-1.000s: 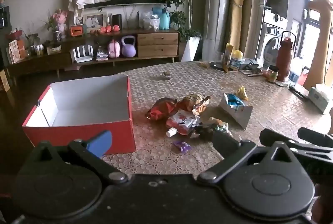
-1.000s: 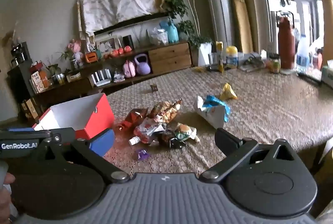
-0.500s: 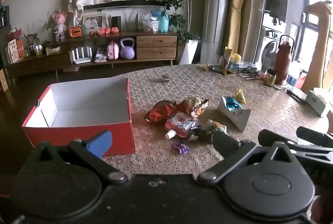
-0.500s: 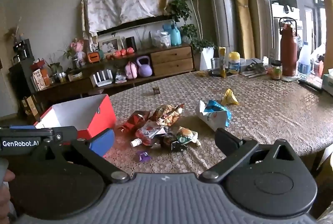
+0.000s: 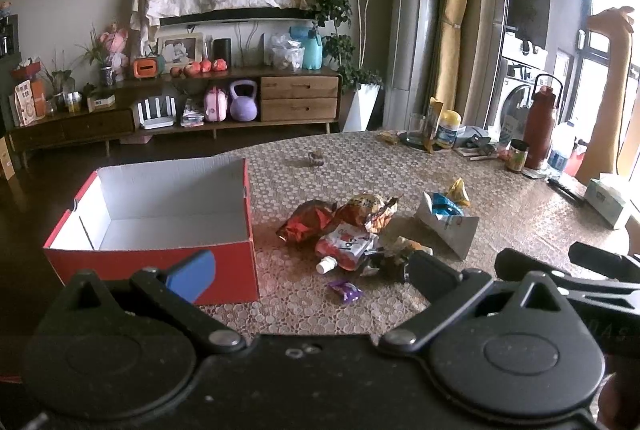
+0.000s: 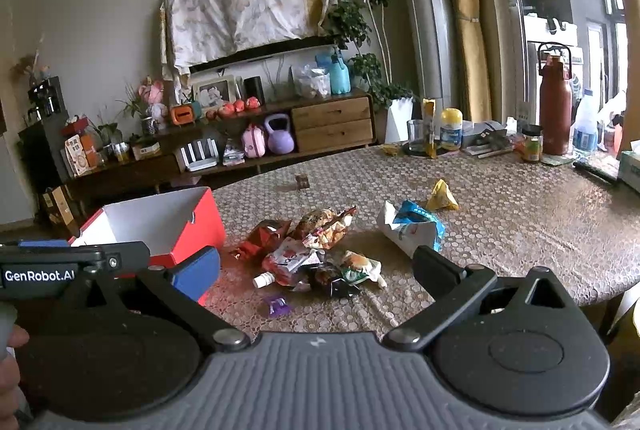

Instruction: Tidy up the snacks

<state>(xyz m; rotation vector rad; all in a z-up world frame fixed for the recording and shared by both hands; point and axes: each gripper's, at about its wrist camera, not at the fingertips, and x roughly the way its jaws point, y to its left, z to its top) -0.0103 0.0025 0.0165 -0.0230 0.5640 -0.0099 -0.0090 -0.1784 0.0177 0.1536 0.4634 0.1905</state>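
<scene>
An empty red box point(image 5: 160, 262) point(image 6: 200, 222) with a white inside stands at the table's left edge. To its right lies a heap of snacks: a red foil bag point(image 5: 306, 222) point(image 6: 262, 238), a brown packet point(image 5: 366, 208) point(image 6: 326, 224), a red-white spout pouch point(image 5: 346, 246) point(image 6: 286, 262), dark wrappers point(image 6: 336, 276), a small purple candy point(image 5: 346, 288) point(image 6: 277, 305). A white-blue bag point(image 5: 446, 220) point(image 6: 412, 228) and a yellow packet point(image 5: 458, 188) point(image 6: 441, 196) lie further right. My left gripper point(image 5: 308, 270) and right gripper point(image 6: 316, 266) hover open, short of the heap, holding nothing.
A small brown item point(image 5: 316, 158) sits alone mid-table. Bottles, a jar, a dark red flask point(image 5: 540, 122) and a tissue box point(image 5: 606, 198) crowd the far right. The table edge point(image 6: 600, 290) curves near on the right. A sideboard point(image 5: 180, 110) stands beyond.
Both grippers have drawn back and risen slightly, so the heap and box look a little smaller and further. Nothing on the table has moved.
</scene>
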